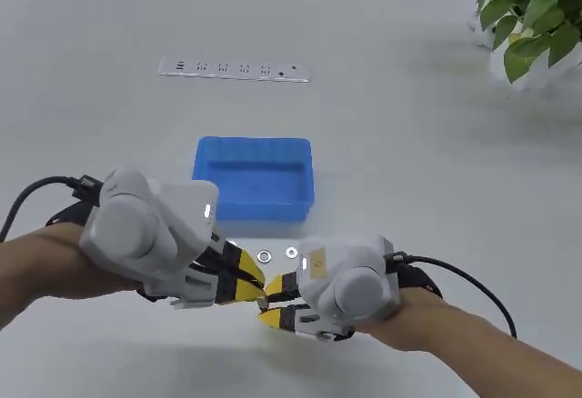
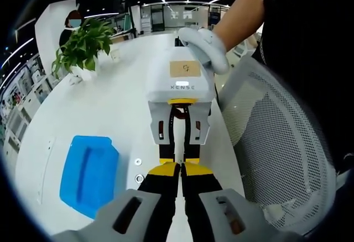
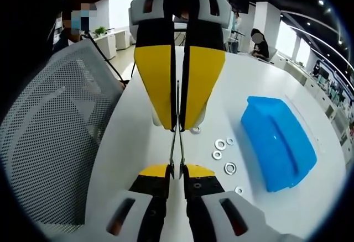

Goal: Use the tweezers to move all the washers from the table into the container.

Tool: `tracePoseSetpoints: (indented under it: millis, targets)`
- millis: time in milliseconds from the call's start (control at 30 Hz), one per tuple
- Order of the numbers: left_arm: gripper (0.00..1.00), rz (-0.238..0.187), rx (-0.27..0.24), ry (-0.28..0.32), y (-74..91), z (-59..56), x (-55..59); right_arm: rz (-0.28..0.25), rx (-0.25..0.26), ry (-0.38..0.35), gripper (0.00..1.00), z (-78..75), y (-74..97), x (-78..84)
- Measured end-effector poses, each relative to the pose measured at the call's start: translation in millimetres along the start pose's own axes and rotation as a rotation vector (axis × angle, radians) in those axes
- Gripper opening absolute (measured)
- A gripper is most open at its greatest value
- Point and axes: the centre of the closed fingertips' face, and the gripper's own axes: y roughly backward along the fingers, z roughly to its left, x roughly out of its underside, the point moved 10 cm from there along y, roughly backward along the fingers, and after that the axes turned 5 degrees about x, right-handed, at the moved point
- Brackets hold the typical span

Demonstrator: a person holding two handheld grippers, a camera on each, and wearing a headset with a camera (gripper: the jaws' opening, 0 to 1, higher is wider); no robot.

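Fingers [image 3: 157,82] of left gripper [image 3: 178,125] and right gripper [image 3: 177,171], tip to tip, clamp the tweezers [image 3: 177,145]. Washers [image 3: 220,143] lie just beside on the table [image 3: 133,148].

Grey-white rounded plastic left gripper [image 1: 250,278] and right gripper [image 1: 271,303]: yellow-black jaws, black cables [image 1: 36,189]; tan label [image 1: 316,263] on right gripper.

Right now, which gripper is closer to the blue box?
Left. The left gripper sits just in front of the near left corner of the box. The right gripper is farther back, toward the person, past the washers. Both pinch the tweezers.
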Motion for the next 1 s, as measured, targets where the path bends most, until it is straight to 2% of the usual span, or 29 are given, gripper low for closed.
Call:
tracePoseSetpoints:
  millis: [300,1000]
  targets:
    - [0.06,0.012,-0.024,0.005,11.7,1.3,3.9,-0.016,0.002,0.005,0.12,-6.0,-6.7,-10.4]
    - [0.06,0.039,-0.065,0.017,30.8,5.0,12.8,-0.030,-0.004,0.017,0.12,-19.1,-19.5,-21.8]
